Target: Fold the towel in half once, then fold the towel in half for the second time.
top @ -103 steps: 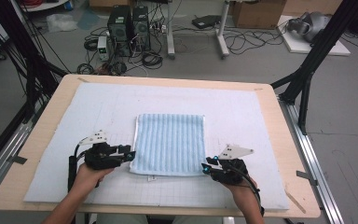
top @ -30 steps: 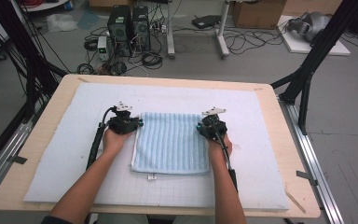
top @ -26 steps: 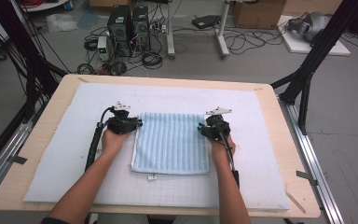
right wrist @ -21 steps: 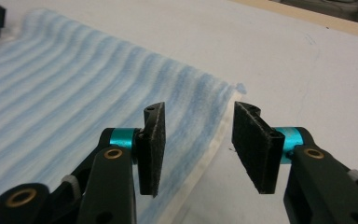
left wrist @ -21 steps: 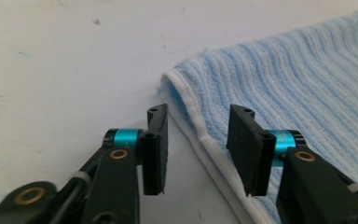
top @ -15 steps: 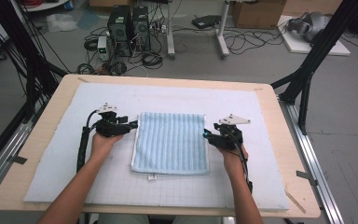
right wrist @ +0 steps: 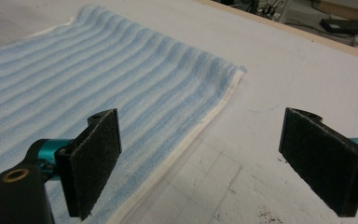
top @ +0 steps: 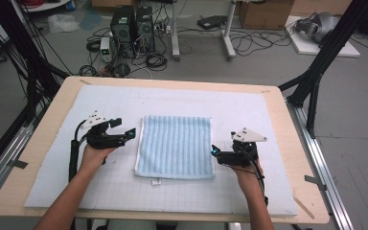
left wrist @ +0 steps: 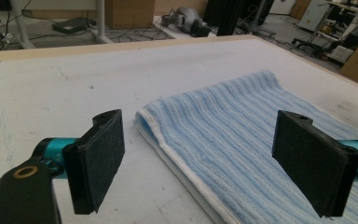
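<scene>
Both tools (top: pixel 130 132) (top: pixel 214 150) wide open, apart.

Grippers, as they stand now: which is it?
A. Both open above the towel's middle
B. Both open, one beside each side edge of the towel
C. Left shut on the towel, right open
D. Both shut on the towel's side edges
B: the left gripper and right gripper have their jaws wide apart, each beside a side edge of the folded blue towel, gripping nothing.

White mat (top: pixel 249 112) on wooden table (top: pixel 287 143); computer towers (top: pixel 133 23) beyond.
</scene>
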Available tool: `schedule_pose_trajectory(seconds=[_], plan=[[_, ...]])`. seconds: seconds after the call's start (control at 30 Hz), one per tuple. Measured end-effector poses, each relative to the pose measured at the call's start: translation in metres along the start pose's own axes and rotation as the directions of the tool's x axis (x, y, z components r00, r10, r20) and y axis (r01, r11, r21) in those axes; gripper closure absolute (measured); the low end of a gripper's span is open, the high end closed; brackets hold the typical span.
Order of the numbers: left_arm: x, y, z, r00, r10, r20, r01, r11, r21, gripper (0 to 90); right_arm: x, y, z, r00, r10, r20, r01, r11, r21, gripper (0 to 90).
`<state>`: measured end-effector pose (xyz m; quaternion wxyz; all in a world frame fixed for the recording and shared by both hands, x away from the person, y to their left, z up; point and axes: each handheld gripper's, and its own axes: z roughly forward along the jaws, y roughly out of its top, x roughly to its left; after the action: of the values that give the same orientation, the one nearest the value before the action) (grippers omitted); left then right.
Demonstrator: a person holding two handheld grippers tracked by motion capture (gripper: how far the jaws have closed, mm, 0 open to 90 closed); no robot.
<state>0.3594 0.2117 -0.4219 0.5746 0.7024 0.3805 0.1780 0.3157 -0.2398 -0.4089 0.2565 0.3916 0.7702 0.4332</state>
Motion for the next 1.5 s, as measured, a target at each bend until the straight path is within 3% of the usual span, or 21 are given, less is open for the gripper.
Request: schedule_pose_trajectory(seconds=[0.13,0.57,0.97,1.07,1.23,1.37,1.5], plan=[[0.0,-0.002,-0.002,0.9999,0.005,0.011,-0.005,1.0,0.005,18.2,-0.005,0.0,-0.002,0.9986,0.053,-0.005,-0.053,0.998,-0.042,11.9],[-0.004,-0.004,-0.002,0.9991,0.016,0.039,-0.017,0.9997,0.017,18.4,-0.006,0.001,0.0,0.9997,0.026,-0.002,-0.026,0.999,-0.024,11.8],[-0.001,-0.006,-0.001,0.9977,-0.028,0.062,0.026,0.9992,0.03,17.7,-0.006,0.001,0.001,0.9996,0.027,-0.007,-0.027,0.999,-0.02,11.8],[0.001,-0.006,0.004,0.9951,-0.053,0.084,0.05,0.9982,0.033,17.4,-0.006,0.001,0.001,0.9996,0.026,-0.011,-0.026,0.999,-0.02,11.8],[0.01,0.005,0.011,0.9972,-0.066,0.037,0.065,0.9978,0.009,17.5,-0.007,0.001,-0.001,0.9994,0.031,-0.017,-0.032,0.999,-0.027,11.8],[0.018,0.016,0.021,0.9977,-0.067,-0.015,0.067,0.997,0.039,17.9,-0.008,0.001,0.001,0.9986,0.04,-0.035,-0.041,0.999,-0.021,11.8],[0.026,0.026,0.031,0.9984,-0.056,-0.012,0.057,0.9966,0.059,19.2,-0.005,0.001,0.002,0.9989,0.031,-0.036,-0.031,0.999,-0.007,11.8]])
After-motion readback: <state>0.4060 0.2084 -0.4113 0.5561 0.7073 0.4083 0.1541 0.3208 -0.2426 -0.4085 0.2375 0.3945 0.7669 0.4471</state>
